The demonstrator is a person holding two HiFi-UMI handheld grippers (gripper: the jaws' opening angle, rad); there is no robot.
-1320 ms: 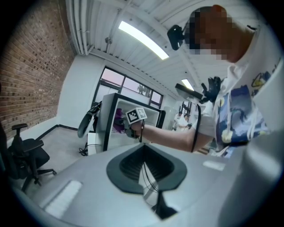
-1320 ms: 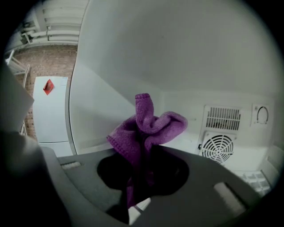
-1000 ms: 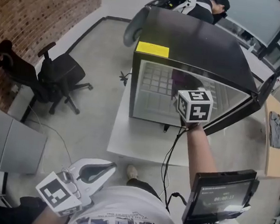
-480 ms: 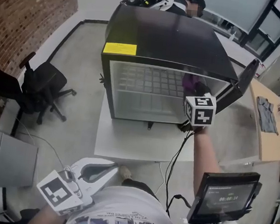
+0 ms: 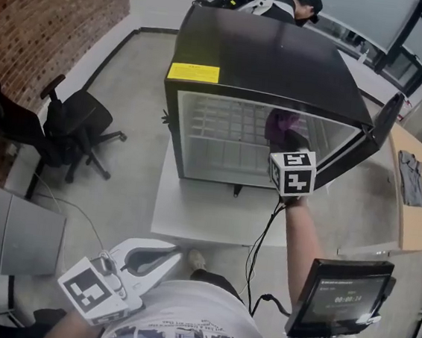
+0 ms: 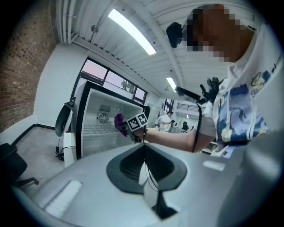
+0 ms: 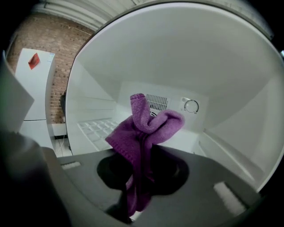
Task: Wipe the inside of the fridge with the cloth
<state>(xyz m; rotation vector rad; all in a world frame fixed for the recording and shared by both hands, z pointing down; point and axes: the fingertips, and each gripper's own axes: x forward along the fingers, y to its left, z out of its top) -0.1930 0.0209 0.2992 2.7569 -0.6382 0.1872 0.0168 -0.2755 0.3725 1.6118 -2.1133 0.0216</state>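
Note:
A small black fridge (image 5: pixel 267 58) stands on a white table (image 5: pixel 191 215), its door (image 5: pixel 367 147) swung open to the right. The purple cloth (image 7: pixel 144 131) is pinched in my right gripper (image 7: pixel 141 175), which is shut on it and sits at the fridge's opening, right of centre. From the head view the cloth (image 5: pixel 282 123) shows just inside the white interior above the marker cube (image 5: pixel 293 173). A wire shelf (image 7: pixel 95 128), a vent and a dial (image 7: pixel 191 106) show on the back wall. My left gripper (image 5: pixel 149 259) hangs low by my body, shut and empty.
A black office chair (image 5: pixel 73 127) stands on the floor to the left. At the right is a wooden table (image 5: pixel 416 216) with a grey cloth (image 5: pixel 414 178). A person stands behind the fridge (image 5: pixel 299 5). A screen (image 5: pixel 340 298) sits near my right arm.
My right gripper with the purple cloth has shifted a little inside the fridge opening as the head view swung. The left gripper has stayed low by my body.

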